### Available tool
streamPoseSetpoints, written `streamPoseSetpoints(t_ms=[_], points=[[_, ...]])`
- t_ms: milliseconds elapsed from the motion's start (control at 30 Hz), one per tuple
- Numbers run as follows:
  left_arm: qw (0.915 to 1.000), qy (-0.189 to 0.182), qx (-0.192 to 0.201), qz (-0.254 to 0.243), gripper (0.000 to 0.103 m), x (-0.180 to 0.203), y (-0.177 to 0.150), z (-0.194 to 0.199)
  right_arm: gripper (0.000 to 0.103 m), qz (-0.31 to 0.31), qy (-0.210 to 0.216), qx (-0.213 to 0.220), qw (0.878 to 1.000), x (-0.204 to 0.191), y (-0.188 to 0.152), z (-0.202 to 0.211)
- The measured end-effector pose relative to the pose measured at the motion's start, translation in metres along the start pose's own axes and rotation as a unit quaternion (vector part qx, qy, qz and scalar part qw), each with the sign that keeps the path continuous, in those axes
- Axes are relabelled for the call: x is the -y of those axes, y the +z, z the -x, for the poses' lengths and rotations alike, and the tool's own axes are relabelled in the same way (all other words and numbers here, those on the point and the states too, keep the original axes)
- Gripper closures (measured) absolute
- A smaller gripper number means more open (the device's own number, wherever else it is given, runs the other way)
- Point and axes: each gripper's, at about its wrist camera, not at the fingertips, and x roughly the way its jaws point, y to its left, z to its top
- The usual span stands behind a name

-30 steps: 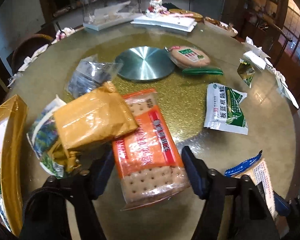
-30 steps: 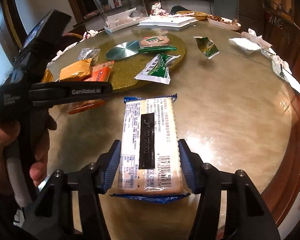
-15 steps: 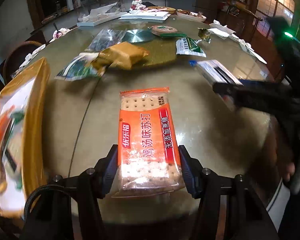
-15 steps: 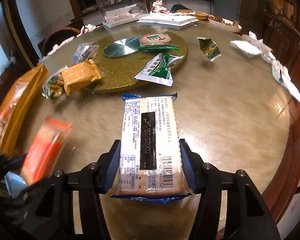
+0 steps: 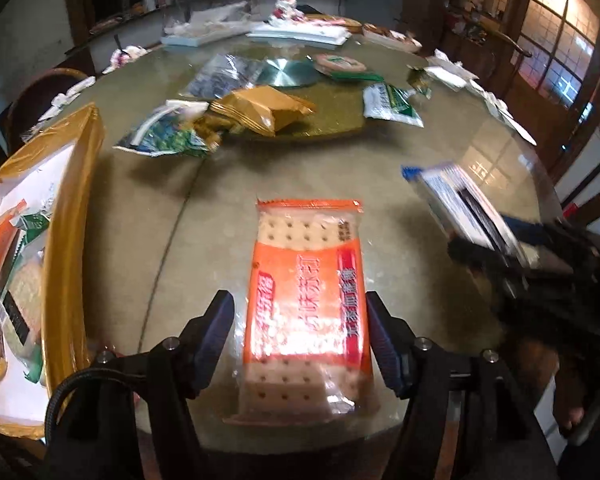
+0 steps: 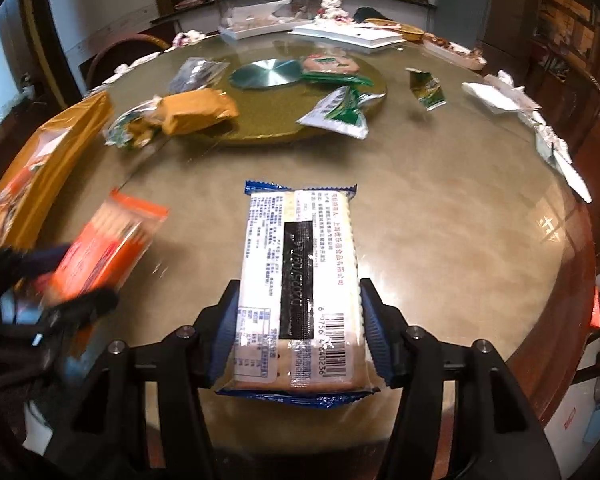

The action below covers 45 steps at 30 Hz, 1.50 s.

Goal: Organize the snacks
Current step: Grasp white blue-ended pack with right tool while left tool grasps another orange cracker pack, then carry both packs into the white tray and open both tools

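Observation:
An orange cracker pack (image 5: 306,300) lies between the fingers of my left gripper (image 5: 298,332) near the table's front edge. The jaws are opening, and a gap shows beside the left pad. In the right wrist view the same pack (image 6: 108,240) is a blur at the left. My right gripper (image 6: 300,332) holds a blue-edged cracker pack (image 6: 300,280) label side up above the table. Its pads lie against the pack's sides while the jaws are opening. The left wrist view shows this pack (image 5: 464,208) at the right. A gold tray (image 5: 66,220) with several snacks stands at the left.
A gold turntable (image 5: 328,120) in the middle carries a yellow packet (image 5: 260,110), a green-and-white pouch (image 5: 388,106) and a metal disc (image 5: 286,72). White trays and crumpled tissues line the far and right rim. A hand holds the right gripper's handle (image 5: 568,420).
My left gripper carried the orange pack from the turntable back to the near edge, and its pads have now come off it. The right gripper still has the blue pack.

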Motion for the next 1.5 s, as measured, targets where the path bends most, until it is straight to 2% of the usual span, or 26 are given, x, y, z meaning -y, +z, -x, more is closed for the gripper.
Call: streamPoseSetpoints(t_ms=[100,133,233,300,433,500,567,667,800,1067,1267,1500], points=[[0.9999,0.008,0.008,-0.002,0.041,0.002,-0.001,0.000,0.034,-0.027,0.022,-0.005,0.999,0.006,0.005,-0.001],[0.9999,0.010,0.012,-0.004,0.047,0.002,-0.002,0.000,0.034,-0.029,0.019,-0.006,0.999,0.005,0.007,-0.003],[0.9996,0.015,0.022,0.006,0.048,-0.002,-0.006,0.002,0.035,-0.019,-0.011,-0.001,1.000,-0.003,0.011,-0.009],[0.9994,0.012,0.024,0.019,0.048,-0.007,-0.008,0.005,0.045,-0.012,-0.038,0.007,0.999,-0.009,0.009,-0.009],[0.9979,-0.010,0.040,0.051,0.048,-0.019,-0.013,0.014,0.047,-0.017,-0.041,0.017,0.999,-0.011,0.004,-0.005],[0.9970,-0.015,0.046,0.060,0.048,-0.022,-0.013,0.021,0.047,-0.031,-0.011,0.021,0.999,-0.011,0.005,-0.003],[0.9955,-0.025,0.058,0.071,0.048,-0.026,-0.013,0.035,0.047,-0.048,0.048,0.027,0.997,-0.015,0.005,0.004],[0.9912,-0.029,0.094,0.088,0.048,-0.039,-0.015,0.064,0.047,-0.029,0.072,0.053,0.996,-0.038,0.010,0.019],[0.9851,-0.021,0.121,0.120,0.048,-0.071,-0.015,0.092,0.047,-0.011,0.130,0.063,0.989,-0.071,0.019,0.032],[0.9673,0.038,0.142,0.207,0.048,-0.160,-0.027,0.125,0.047,0.039,0.217,0.062,0.973,-0.159,0.048,0.037],[0.9555,0.086,0.137,0.247,0.048,-0.207,-0.042,0.122,0.047,0.087,0.236,0.049,0.967,-0.222,0.063,0.024],[0.9506,0.089,0.117,0.273,0.048,-0.236,-0.056,0.108,0.047,0.123,0.215,0.035,0.968,-0.267,0.071,0.001]])
